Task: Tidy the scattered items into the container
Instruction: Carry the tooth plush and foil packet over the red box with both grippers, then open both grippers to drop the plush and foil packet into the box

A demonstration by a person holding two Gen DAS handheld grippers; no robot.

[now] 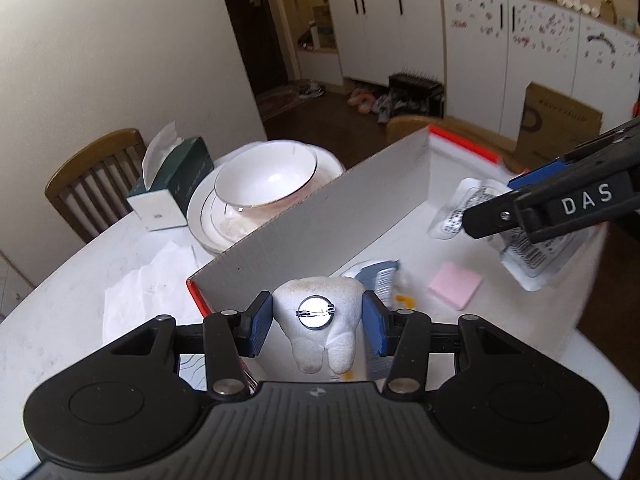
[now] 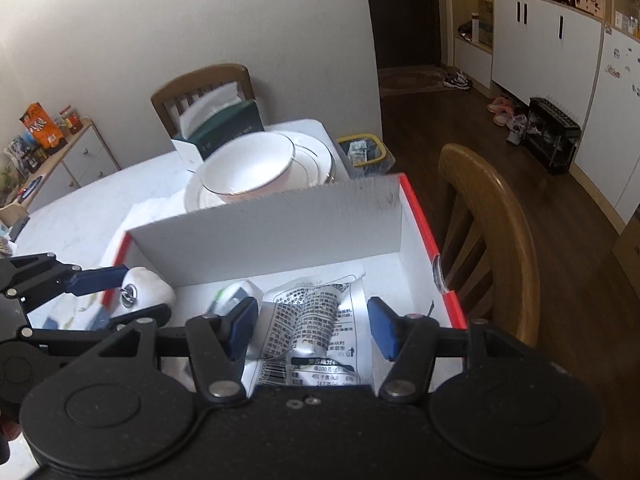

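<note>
Two wooden chairs (image 2: 492, 216) flank the white table (image 1: 60, 312) beside white cabinets (image 1: 400, 32).

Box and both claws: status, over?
Left claw shut on plush tooth over the box. Right claw holding silver packet over the box. Comb, pink notes already inside. Nothing blocking.

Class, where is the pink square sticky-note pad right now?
In the left wrist view, the pink square sticky-note pad lies right of centre on the white box floor, beside the grey comb.
</note>
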